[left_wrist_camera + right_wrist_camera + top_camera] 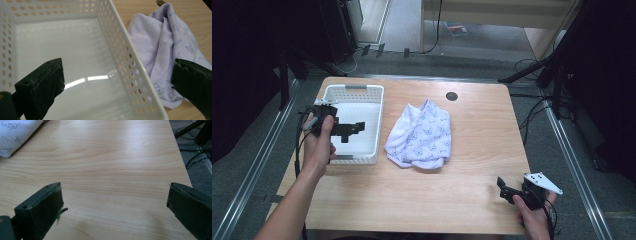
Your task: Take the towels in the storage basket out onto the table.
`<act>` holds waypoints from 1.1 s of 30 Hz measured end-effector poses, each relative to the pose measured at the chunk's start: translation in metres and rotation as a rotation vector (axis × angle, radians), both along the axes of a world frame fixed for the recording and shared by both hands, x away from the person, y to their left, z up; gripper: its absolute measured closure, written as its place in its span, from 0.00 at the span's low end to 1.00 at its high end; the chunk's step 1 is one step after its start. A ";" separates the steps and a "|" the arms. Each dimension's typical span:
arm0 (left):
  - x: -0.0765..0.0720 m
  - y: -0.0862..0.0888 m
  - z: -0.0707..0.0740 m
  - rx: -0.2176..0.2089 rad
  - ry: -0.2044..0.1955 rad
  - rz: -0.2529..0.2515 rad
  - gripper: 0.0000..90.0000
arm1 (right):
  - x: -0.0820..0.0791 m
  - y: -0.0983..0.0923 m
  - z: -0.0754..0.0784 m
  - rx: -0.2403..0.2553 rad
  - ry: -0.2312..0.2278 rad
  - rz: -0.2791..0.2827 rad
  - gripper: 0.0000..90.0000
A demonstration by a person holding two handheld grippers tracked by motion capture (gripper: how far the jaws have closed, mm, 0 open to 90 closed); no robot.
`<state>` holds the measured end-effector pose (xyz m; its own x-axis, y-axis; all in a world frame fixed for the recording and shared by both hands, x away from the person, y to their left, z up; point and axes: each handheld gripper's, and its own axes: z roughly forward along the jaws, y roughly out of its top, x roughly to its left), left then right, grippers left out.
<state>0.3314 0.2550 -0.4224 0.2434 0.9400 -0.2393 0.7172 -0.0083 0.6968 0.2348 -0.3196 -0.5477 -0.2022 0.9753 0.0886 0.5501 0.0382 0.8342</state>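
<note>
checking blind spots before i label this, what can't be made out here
- Underside of the towel: folded over itself, high view.
- Basket floor under the left tool: covered by the tool, high view.
- Dark round spot on the table: too small to tell.
- Towel, right gripper view: cut off by the edge.

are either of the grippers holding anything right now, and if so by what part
Nothing is held. The left gripper is open over the white basket, and the right gripper is open above bare table.
</note>
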 end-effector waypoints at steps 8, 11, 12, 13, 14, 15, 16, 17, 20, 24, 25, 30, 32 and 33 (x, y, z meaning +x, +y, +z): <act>-0.026 0.027 -0.003 0.000 -0.048 0.069 0.00 | 0.000 0.000 0.000 -0.001 0.001 -0.003 0.01; -0.039 0.039 -0.011 -0.008 -0.065 0.098 0.00 | 0.000 0.000 0.000 0.000 0.001 -0.004 0.01; -0.043 0.042 -0.014 -0.010 -0.068 0.108 0.00 | 0.000 0.000 0.000 -0.003 -0.002 -0.003 0.01; -0.047 0.046 -0.018 -0.011 -0.070 0.121 0.00 | 0.000 0.000 0.000 -0.004 -0.004 -0.005 0.01; -0.052 0.050 -0.023 -0.017 -0.075 0.135 0.00 | 0.000 0.000 0.000 -0.006 -0.005 -0.006 0.01; -0.056 0.054 -0.026 -0.020 -0.077 0.138 0.00 | 0.000 0.000 0.000 -0.007 -0.006 -0.005 0.01; -0.061 0.058 -0.031 -0.031 -0.082 0.151 0.00 | 0.000 0.000 0.000 -0.008 -0.007 -0.006 0.01; -0.064 0.060 -0.034 -0.037 -0.083 0.158 0.00 | 0.000 0.000 0.000 -0.008 -0.006 -0.007 0.01; -0.077 0.068 -0.044 -0.050 -0.091 0.179 0.00 | 0.000 0.000 0.000 -0.007 -0.005 -0.007 0.01; -0.092 0.077 -0.054 -0.046 -0.131 0.213 0.00 | 0.000 0.000 0.000 -0.009 -0.005 -0.010 0.01; -0.096 0.079 -0.056 -0.051 -0.138 0.218 0.00 | 0.000 0.000 0.000 -0.009 -0.005 -0.010 0.01; -0.111 0.090 -0.067 -0.029 -0.169 0.249 0.00 | -0.001 0.000 0.000 -0.006 -0.005 -0.012 0.01; -0.118 0.094 -0.073 -0.020 -0.181 0.261 0.00 | -0.001 0.000 0.000 -0.006 -0.006 -0.010 0.01; -0.120 0.096 -0.075 -0.025 -0.188 0.265 0.00 | 0.000 0.000 0.000 -0.008 -0.008 -0.008 0.01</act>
